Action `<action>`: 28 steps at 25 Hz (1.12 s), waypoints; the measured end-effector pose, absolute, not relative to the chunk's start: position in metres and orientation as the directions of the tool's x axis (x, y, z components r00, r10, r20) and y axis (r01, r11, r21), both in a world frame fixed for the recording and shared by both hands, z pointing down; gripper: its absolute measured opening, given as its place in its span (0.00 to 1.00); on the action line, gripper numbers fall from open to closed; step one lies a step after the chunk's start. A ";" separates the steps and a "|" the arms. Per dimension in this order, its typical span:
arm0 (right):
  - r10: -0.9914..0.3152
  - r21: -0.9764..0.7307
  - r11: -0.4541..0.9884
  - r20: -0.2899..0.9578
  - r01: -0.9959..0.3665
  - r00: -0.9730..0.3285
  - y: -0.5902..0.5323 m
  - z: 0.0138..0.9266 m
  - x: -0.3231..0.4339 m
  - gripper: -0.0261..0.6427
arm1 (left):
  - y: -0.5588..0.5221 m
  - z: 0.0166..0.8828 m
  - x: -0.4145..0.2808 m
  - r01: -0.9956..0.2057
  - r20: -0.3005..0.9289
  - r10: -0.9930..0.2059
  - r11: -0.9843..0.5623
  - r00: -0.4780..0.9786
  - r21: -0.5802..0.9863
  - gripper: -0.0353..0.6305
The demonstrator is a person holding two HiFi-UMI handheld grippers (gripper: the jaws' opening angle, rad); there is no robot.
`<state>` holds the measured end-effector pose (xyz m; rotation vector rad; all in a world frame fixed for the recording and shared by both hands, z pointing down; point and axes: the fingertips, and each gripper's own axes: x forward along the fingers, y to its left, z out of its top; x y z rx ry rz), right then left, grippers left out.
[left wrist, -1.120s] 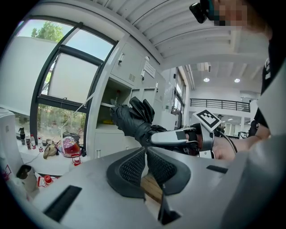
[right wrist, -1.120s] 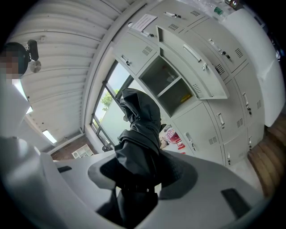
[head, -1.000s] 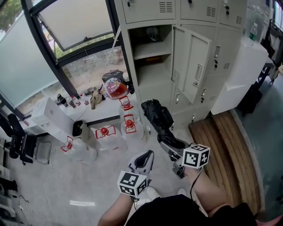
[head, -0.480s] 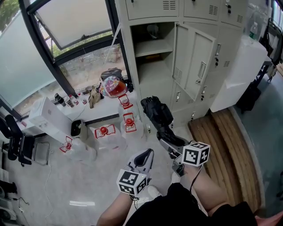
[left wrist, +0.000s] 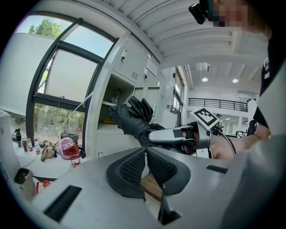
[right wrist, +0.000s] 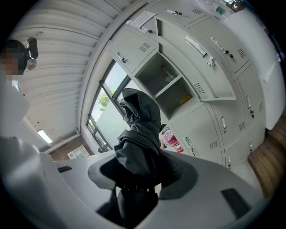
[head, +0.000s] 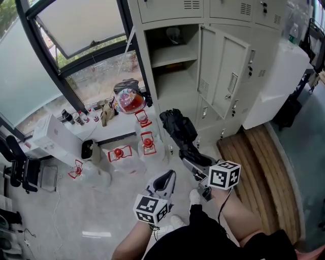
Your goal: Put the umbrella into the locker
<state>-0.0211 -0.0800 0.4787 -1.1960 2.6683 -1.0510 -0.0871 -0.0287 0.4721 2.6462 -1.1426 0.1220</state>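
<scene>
The right tongs (head: 193, 162) are clamped on a folded black umbrella (head: 177, 127). In the right gripper view the dark bundle fills the gap between the two pads, which stand partly apart around it. The umbrella sticks out ahead of the tongs, in the air and pointing toward the far grey locker (head: 167, 10), but not yet inside it. The locker's open compartment (head: 175, 84) lies just beyond the umbrella's far end. It has a shelf (head: 172, 55) across its upper part, and its door (head: 223, 71) is swung out to the right.

The left tongs (head: 165, 182) hang nearer the person, just to the left of the right pair. In the left gripper view their ribbed pads meet at the tips with nothing between them, so they are closed and empty.

On the floor (head: 76, 213), to the left of the umbrella, stand clear jugs with red caps (head: 122, 155) below a large window (head: 76, 30). A wooden platform (head: 259, 157) lies on the right, at the locker's foot.
</scene>
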 end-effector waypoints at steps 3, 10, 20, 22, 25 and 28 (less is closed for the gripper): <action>-0.669 -0.598 0.477 0.229 -0.644 -0.708 -0.093 0.480 -0.018 0.43 | -0.040 0.472 -0.083 -0.730 0.180 -0.707 -0.655 0.683 0.198 0.09; -0.663 -0.603 0.476 0.232 -0.640 -0.712 -0.121 0.483 -0.011 0.43 | -0.067 0.474 -0.078 -0.738 0.184 -0.715 -0.645 0.674 0.196 0.09; -0.667 -0.604 0.472 0.232 -0.642 -0.708 -0.156 0.477 0.003 0.43 | -0.104 0.466 -0.064 -0.740 0.169 -0.721 -0.644 0.672 0.195 0.09; -0.669 -0.603 0.470 0.232 -0.644 -0.706 -0.162 0.475 0.005 0.43 | -0.110 0.464 -0.063 -0.740 0.163 -0.723 -0.643 0.672 0.196 0.09; -0.671 -0.606 0.468 0.231 -0.644 -0.705 -0.169 0.474 0.007 0.43 | -0.116 0.463 -0.063 -0.742 0.159 -0.726 -0.640 0.669 0.200 0.09; -0.669 -0.604 0.469 0.232 -0.644 -0.706 -0.174 0.474 0.009 0.43 | -0.122 0.463 -0.063 -0.745 0.155 -0.730 -0.635 0.665 0.205 0.09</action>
